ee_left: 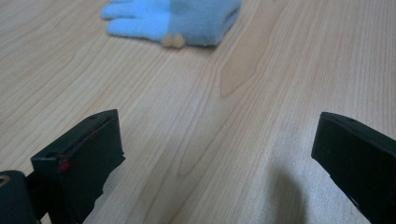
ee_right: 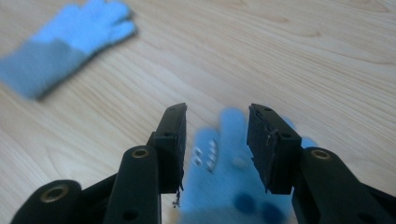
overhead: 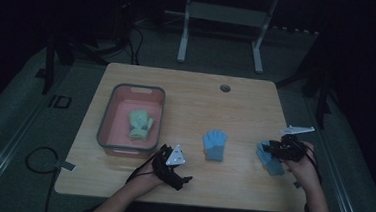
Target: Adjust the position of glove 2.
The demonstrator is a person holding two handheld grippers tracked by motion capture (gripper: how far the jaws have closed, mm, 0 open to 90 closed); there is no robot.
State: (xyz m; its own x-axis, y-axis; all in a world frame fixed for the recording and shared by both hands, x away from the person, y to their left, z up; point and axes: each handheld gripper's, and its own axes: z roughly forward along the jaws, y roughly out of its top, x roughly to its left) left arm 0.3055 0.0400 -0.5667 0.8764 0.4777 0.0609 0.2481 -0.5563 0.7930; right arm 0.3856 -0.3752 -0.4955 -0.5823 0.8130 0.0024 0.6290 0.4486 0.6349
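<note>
Right gripper (ee_right: 215, 140) hung over blue glove (ee_right: 224, 186) near right table (overhead: 187, 93) edge, jaws partly apart astride its fingers, contact unclear, blurred. Left gripper (overhead: 183, 180) sat near front edge, jaws spread wide over bare wood. Second blue glove (overhead: 215, 145) lay flat mid-table between the grippers. Green glove (overhead: 140, 124) lay inside pink bin (overhead: 106, 115) at left
</note>
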